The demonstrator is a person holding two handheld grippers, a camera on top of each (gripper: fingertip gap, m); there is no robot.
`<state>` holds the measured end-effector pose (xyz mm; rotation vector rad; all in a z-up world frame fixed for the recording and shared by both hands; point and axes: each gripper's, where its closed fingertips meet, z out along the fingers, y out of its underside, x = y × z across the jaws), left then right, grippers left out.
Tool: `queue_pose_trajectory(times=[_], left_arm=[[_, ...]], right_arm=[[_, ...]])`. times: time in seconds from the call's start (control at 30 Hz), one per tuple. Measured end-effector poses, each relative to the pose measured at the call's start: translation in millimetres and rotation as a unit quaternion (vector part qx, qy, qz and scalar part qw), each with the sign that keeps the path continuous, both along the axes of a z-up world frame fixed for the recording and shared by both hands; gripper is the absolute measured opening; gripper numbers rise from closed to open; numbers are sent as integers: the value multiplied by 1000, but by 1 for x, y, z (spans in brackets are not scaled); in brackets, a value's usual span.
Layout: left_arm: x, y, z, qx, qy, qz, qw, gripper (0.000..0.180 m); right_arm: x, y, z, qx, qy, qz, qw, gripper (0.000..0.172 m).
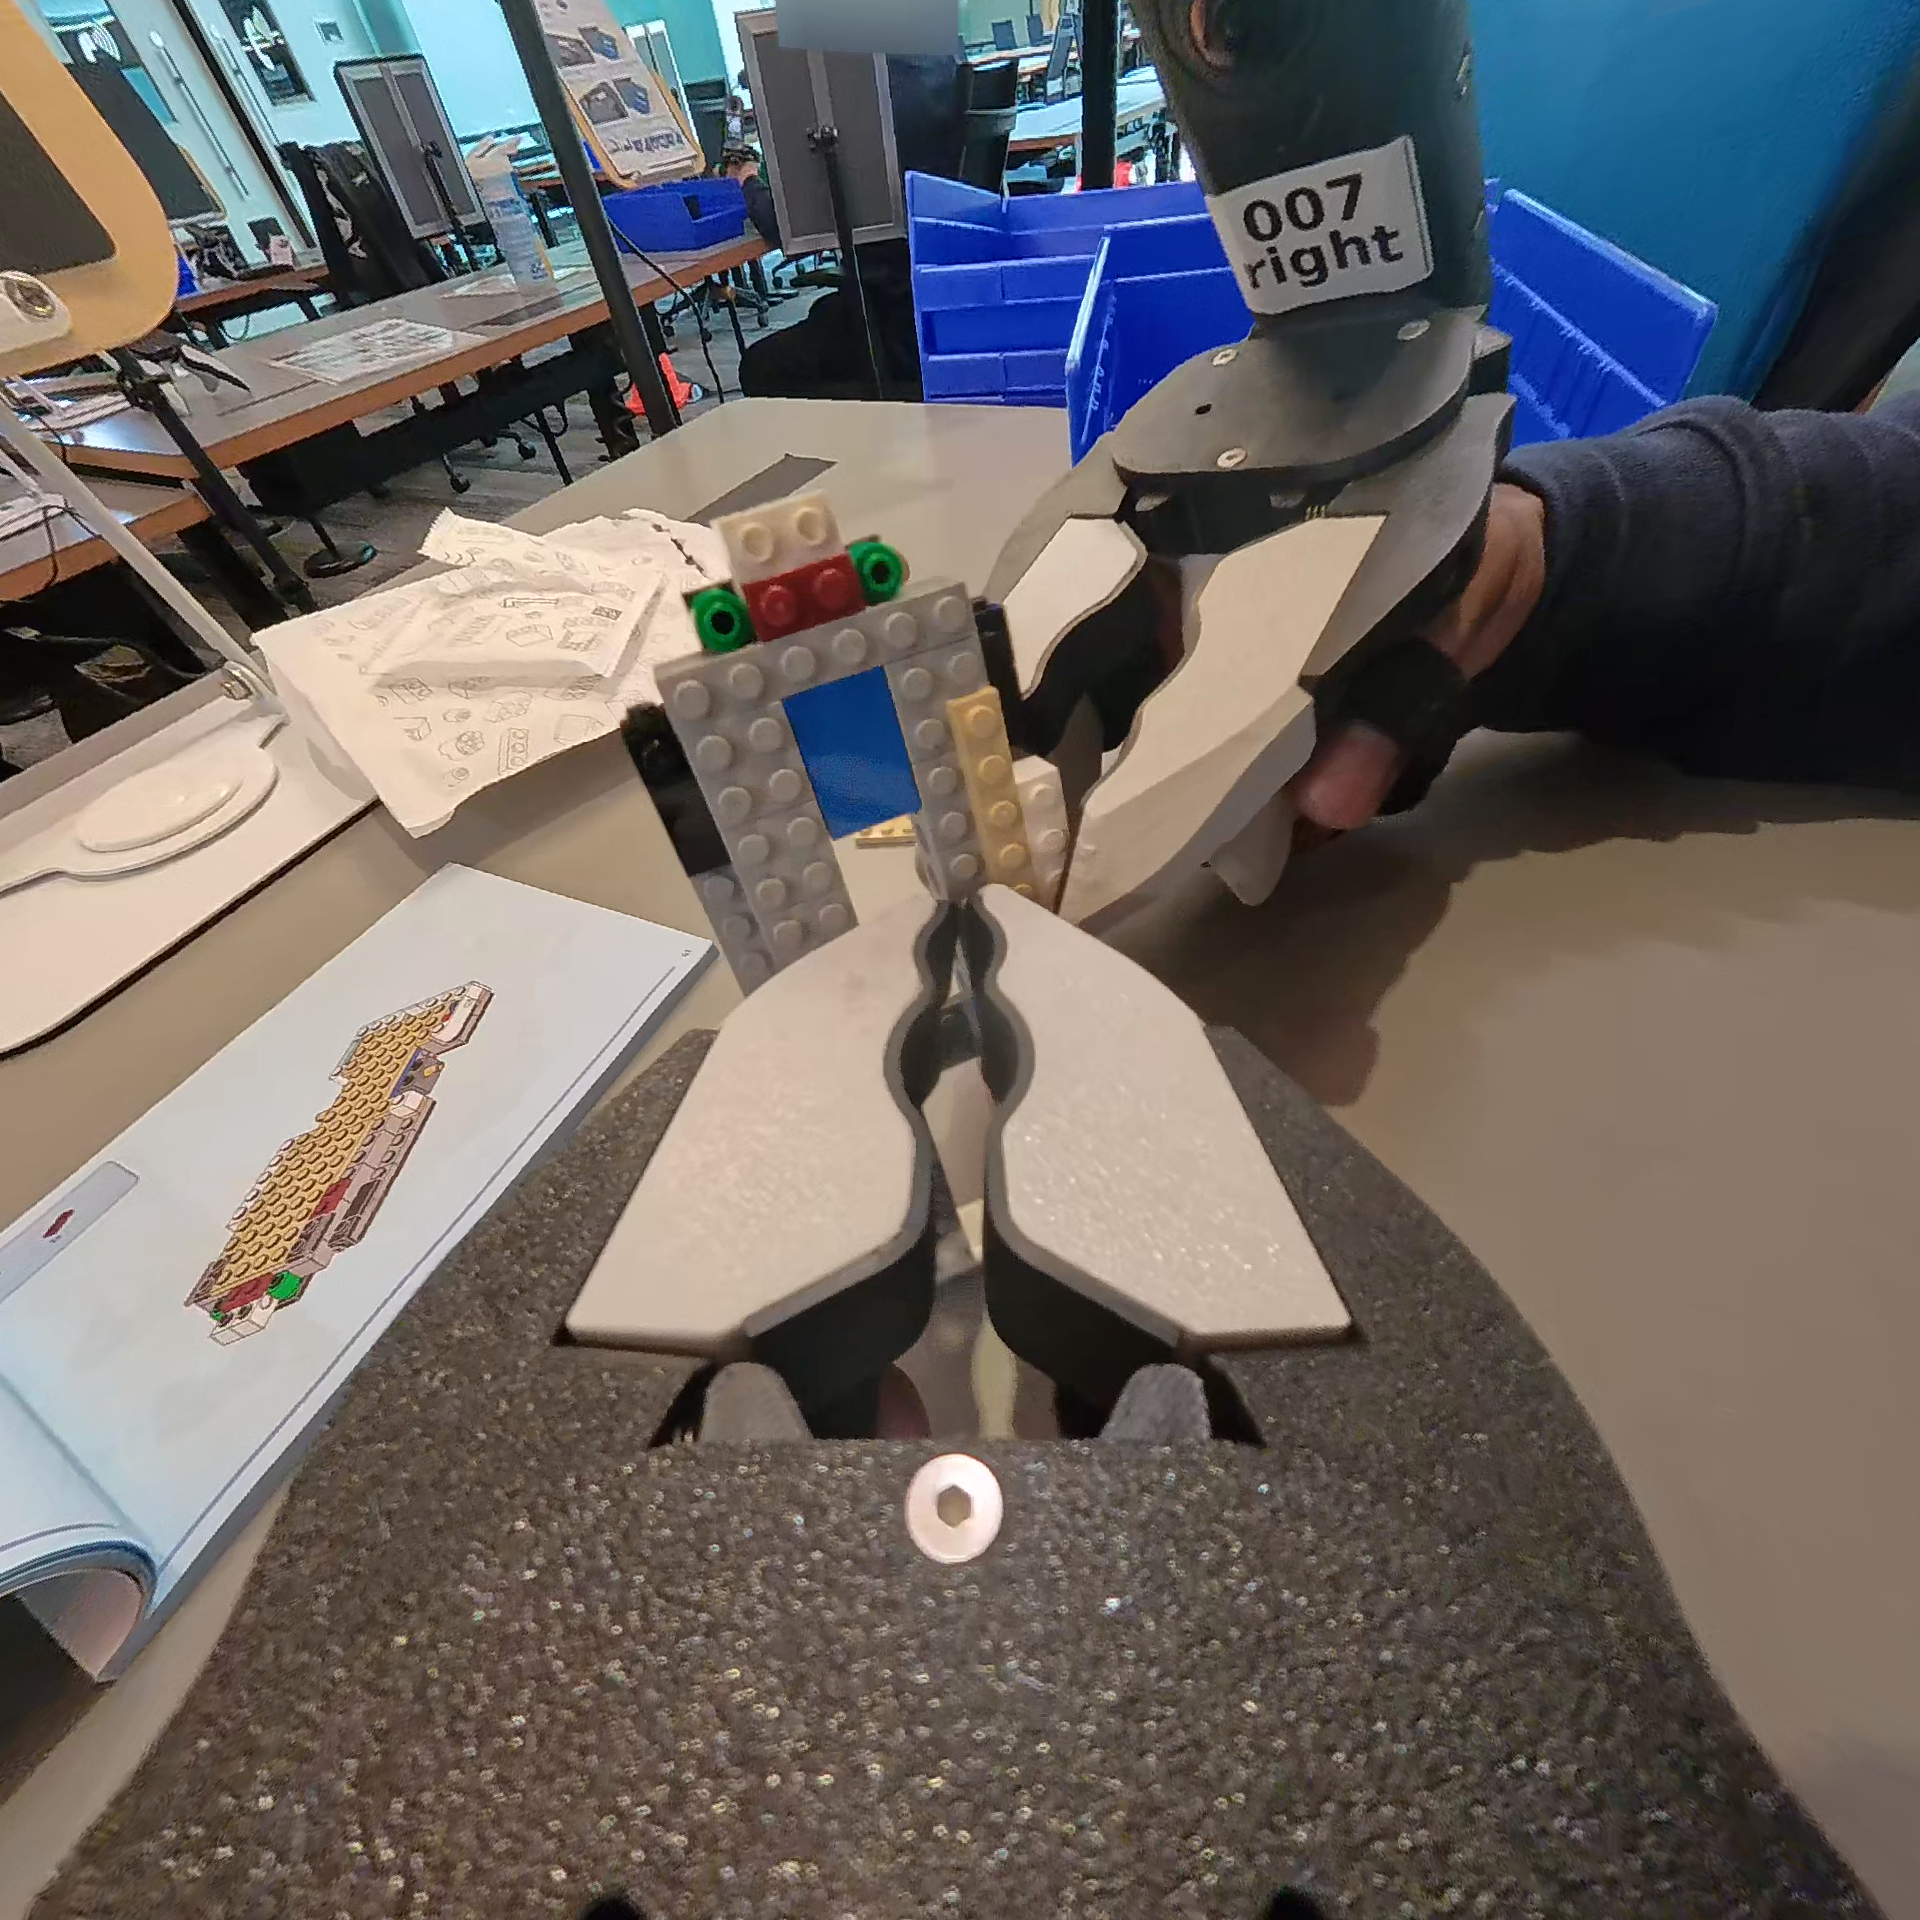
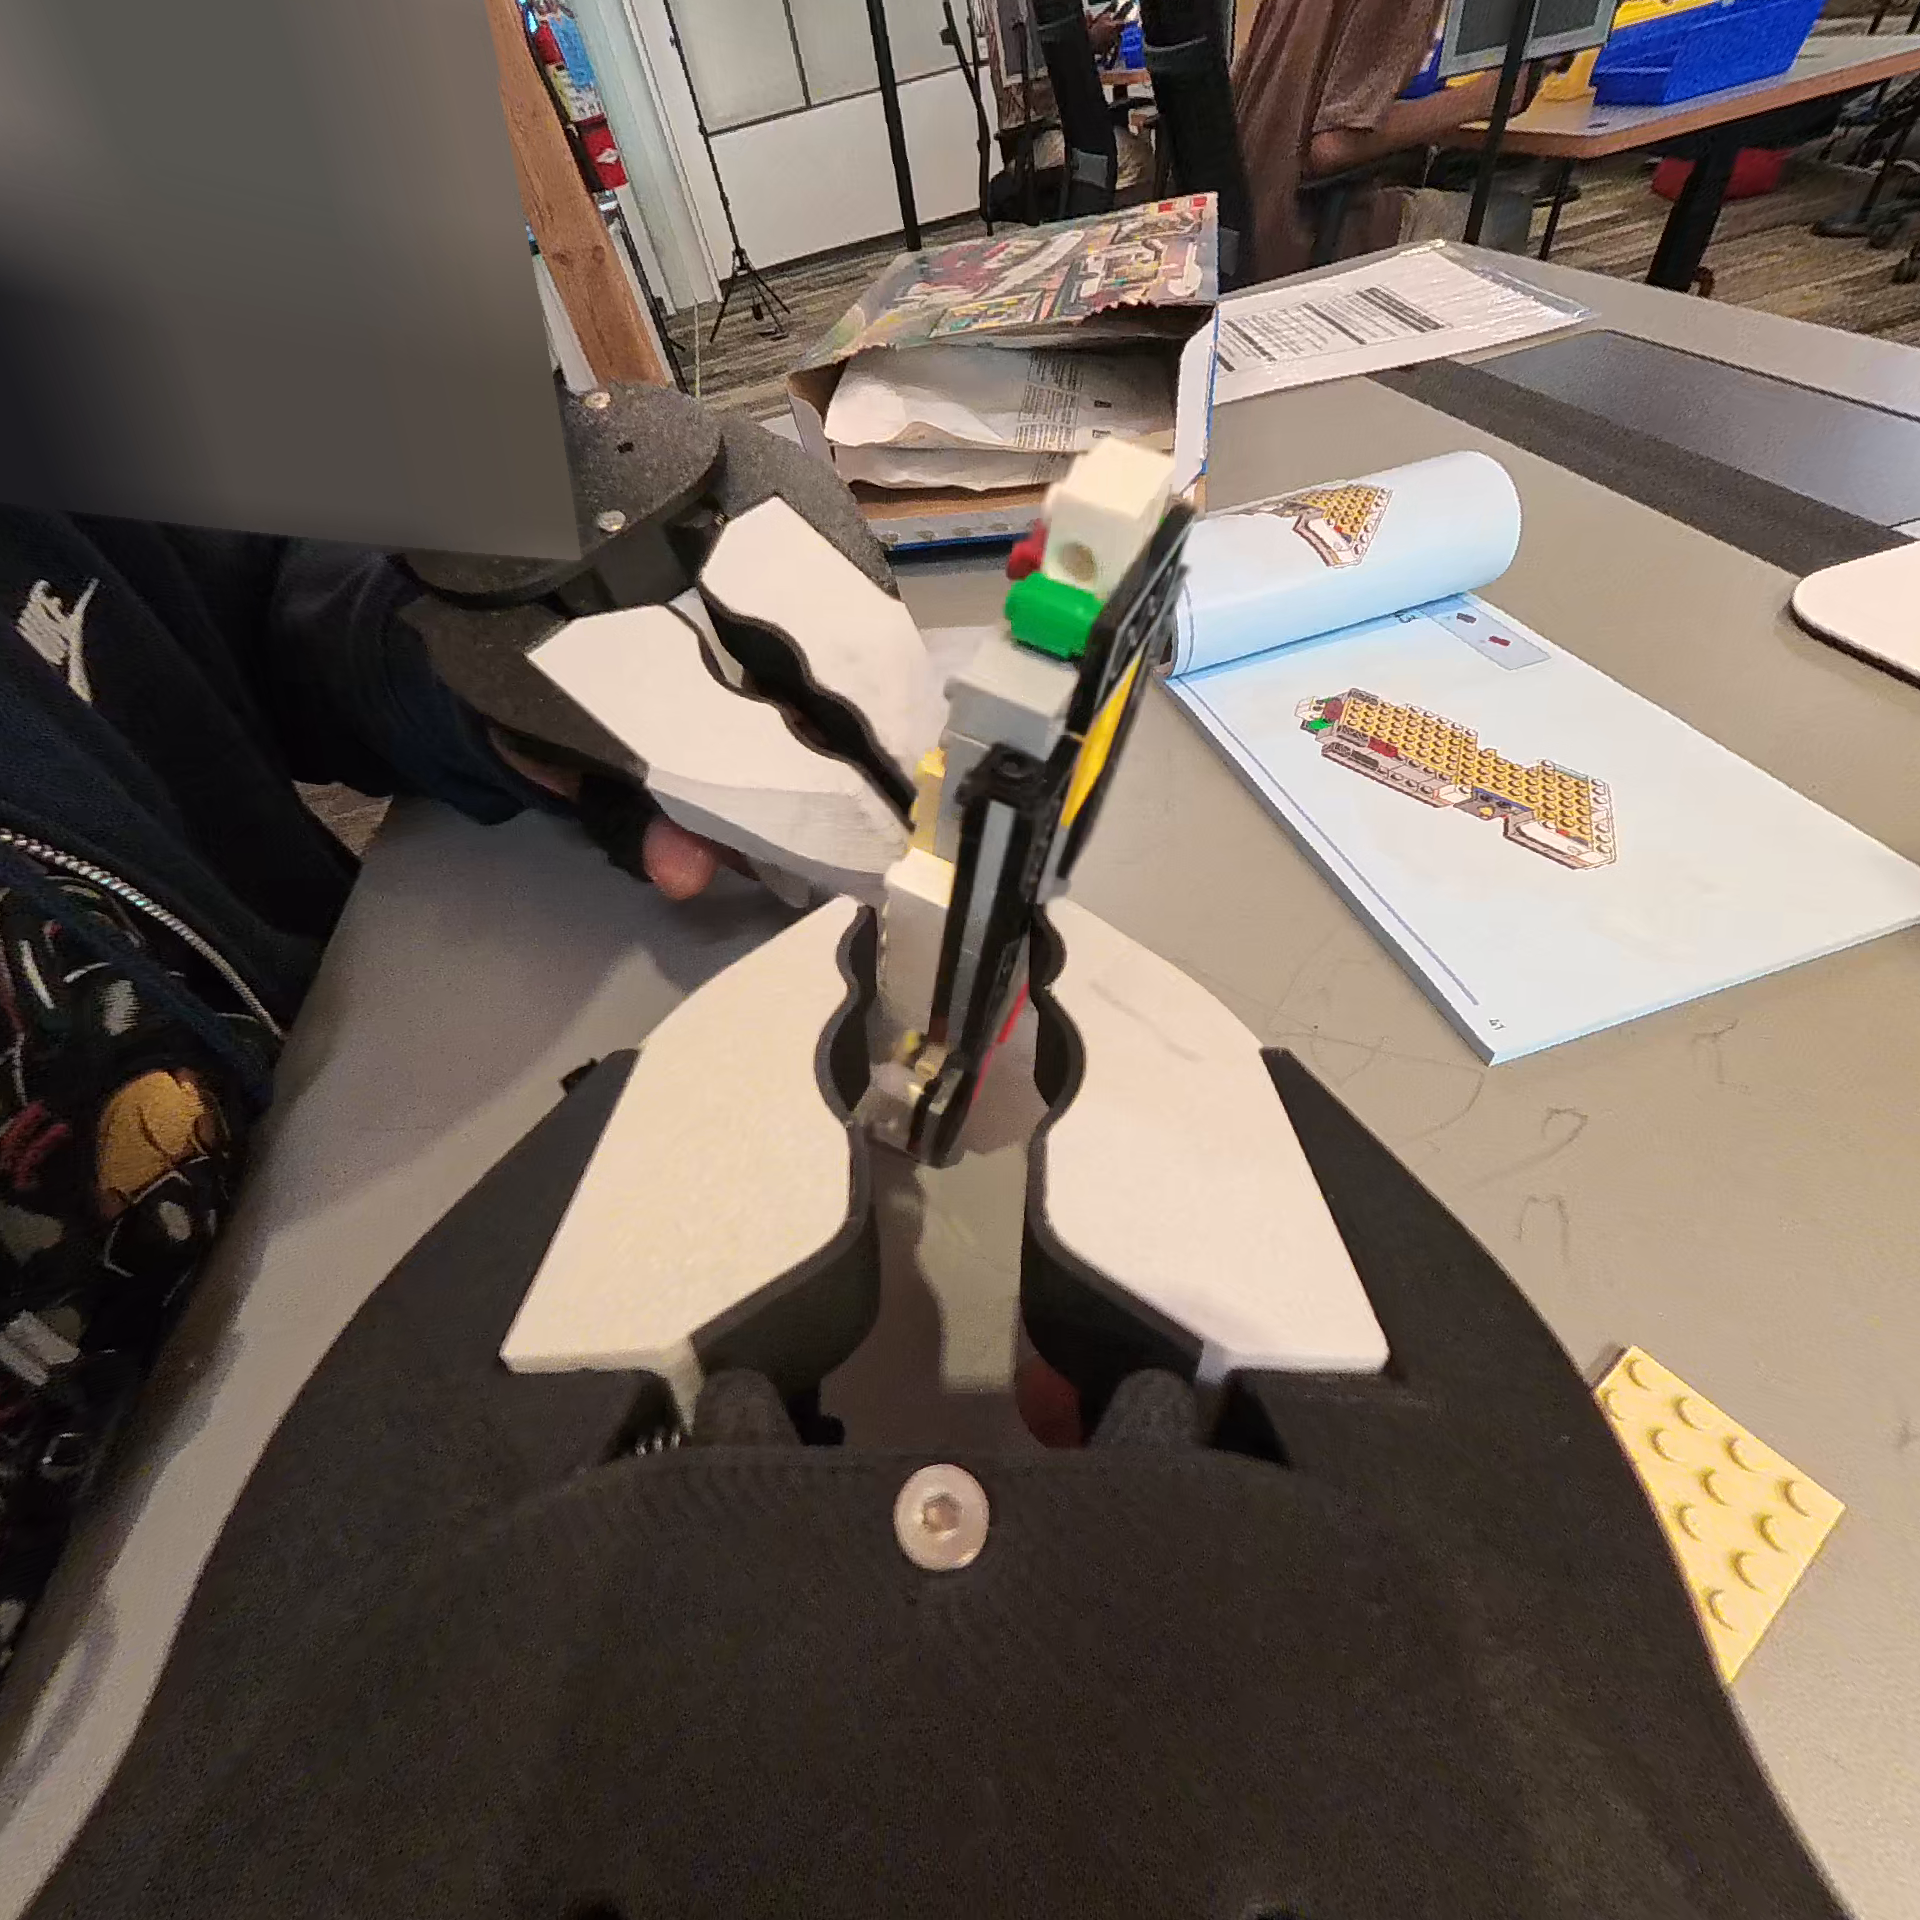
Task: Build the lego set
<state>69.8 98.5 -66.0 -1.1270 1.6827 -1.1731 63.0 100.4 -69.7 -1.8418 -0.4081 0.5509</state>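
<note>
- Ahead of left tool [image 1: 961,914]: brick assembly [image 1: 831,727] and right tool [image 2: 951,935] block passage.
- Left of it: open booklet [image 1: 312,1143] on bench [image 1: 1558,1039].
- Right of it: bare bench, passable.

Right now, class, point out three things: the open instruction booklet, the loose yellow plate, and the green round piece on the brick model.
instruction booklet [image 2: 1662,894], right wrist view, bare page.
yellow plate [image 2: 1714,1507], right wrist view, studded top.
green round piece [image 1: 719,615], left wrist view, its front ring.
</note>
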Motion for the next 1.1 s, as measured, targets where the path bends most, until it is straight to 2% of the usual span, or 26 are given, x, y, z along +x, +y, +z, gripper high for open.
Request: queue_pose_trajectory(times=[0.33,1.1], left_arm=[[-2,-1,0,-19,5,-24,1000,0],[-4,-4,8,-8,-6,-41,999,0]], right_arm=[[-2,-3,2,1,10,12,1000,25],[-5,-3,9,8,2,9,1000,26]])
